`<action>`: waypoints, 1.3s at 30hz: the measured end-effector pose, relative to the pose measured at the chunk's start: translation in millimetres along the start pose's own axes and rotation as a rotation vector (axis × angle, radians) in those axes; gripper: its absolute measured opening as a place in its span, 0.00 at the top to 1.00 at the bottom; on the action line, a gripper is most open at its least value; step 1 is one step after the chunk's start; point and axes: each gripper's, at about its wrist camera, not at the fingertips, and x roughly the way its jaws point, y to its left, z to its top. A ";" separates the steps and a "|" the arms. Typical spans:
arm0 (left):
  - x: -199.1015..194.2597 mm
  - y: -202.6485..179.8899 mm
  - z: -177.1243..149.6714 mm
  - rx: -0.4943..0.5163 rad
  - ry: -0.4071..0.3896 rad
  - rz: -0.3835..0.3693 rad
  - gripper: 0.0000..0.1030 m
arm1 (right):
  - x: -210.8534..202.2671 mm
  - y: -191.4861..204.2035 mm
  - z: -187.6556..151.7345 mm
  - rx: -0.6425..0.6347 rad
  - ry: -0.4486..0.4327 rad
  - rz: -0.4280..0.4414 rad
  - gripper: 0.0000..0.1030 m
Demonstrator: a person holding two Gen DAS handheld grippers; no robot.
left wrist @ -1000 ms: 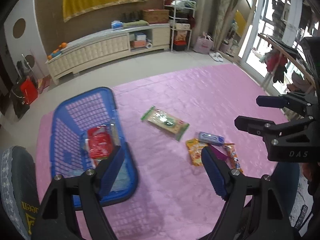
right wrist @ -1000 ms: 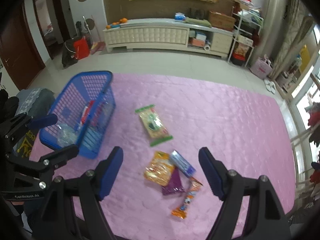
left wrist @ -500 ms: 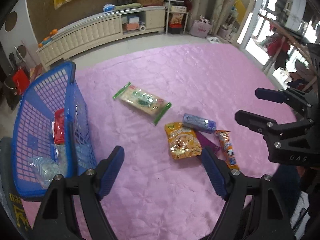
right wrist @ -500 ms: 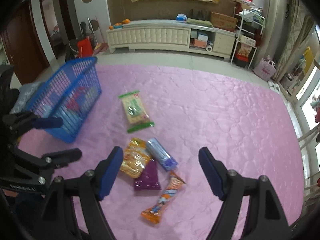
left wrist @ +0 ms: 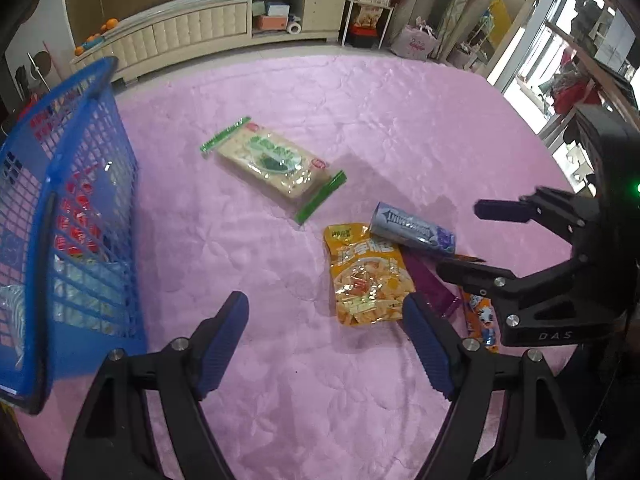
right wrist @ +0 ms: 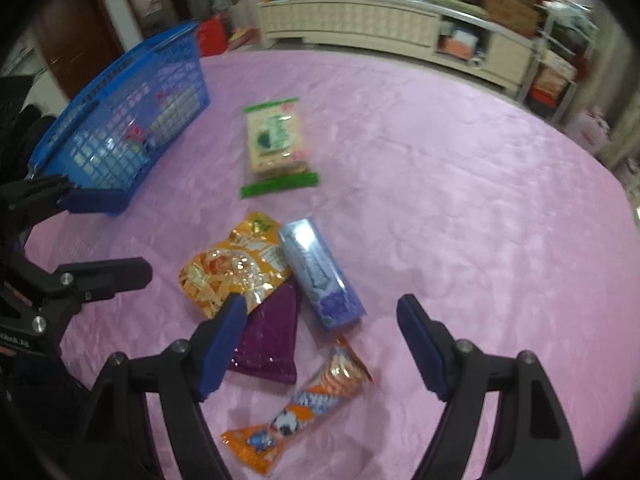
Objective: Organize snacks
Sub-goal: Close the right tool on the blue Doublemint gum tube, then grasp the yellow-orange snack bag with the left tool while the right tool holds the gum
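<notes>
Several snacks lie on the pink mat (left wrist: pixel 400 120): a green-edged cracker pack (left wrist: pixel 274 162) (right wrist: pixel 276 146), an orange chip bag (left wrist: pixel 366 274) (right wrist: pixel 234 266), a blue-purple pack (left wrist: pixel 412 230) (right wrist: pixel 320 274), a dark purple packet (right wrist: pixel 270 334) and an orange wrapper (right wrist: pixel 300 406). A blue basket (left wrist: pixel 76 216) (right wrist: pixel 124 120) at the left holds several packs. My left gripper (left wrist: pixel 326 322) is open and empty, low over the mat just left of the chip bag. My right gripper (right wrist: pixel 320 328) is open and empty, over the purple packet and blue-purple pack.
A long cream cabinet (left wrist: pixel 192 34) and metal shelves (left wrist: pixel 372 0) stand beyond the mat's far edge. Glass doors and hanging clothes (left wrist: pixel 576 92) are on the right. A dark doorway (right wrist: pixel 76 28) is behind the basket.
Both grippers have moved down and closer to the cluster of snacks. The basket has slid toward the left edge of both views. Both stay open and empty.
</notes>
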 end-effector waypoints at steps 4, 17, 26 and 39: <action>10.9 0.4 1.1 0.011 0.030 0.001 0.25 | 17.7 -9.1 4.3 -0.030 0.005 0.007 0.32; 33.7 1.0 5.7 0.028 0.089 0.018 0.25 | 34.8 -4.9 4.5 -0.083 0.003 0.074 0.63; 31.4 -9.8 13.3 0.054 0.101 -0.004 0.25 | 19.2 -10.3 -0.3 -0.014 -0.044 0.043 0.66; 79.3 -36.7 31.5 0.112 0.232 -0.042 0.25 | -1.6 -39.7 -8.9 0.116 -0.079 0.017 0.66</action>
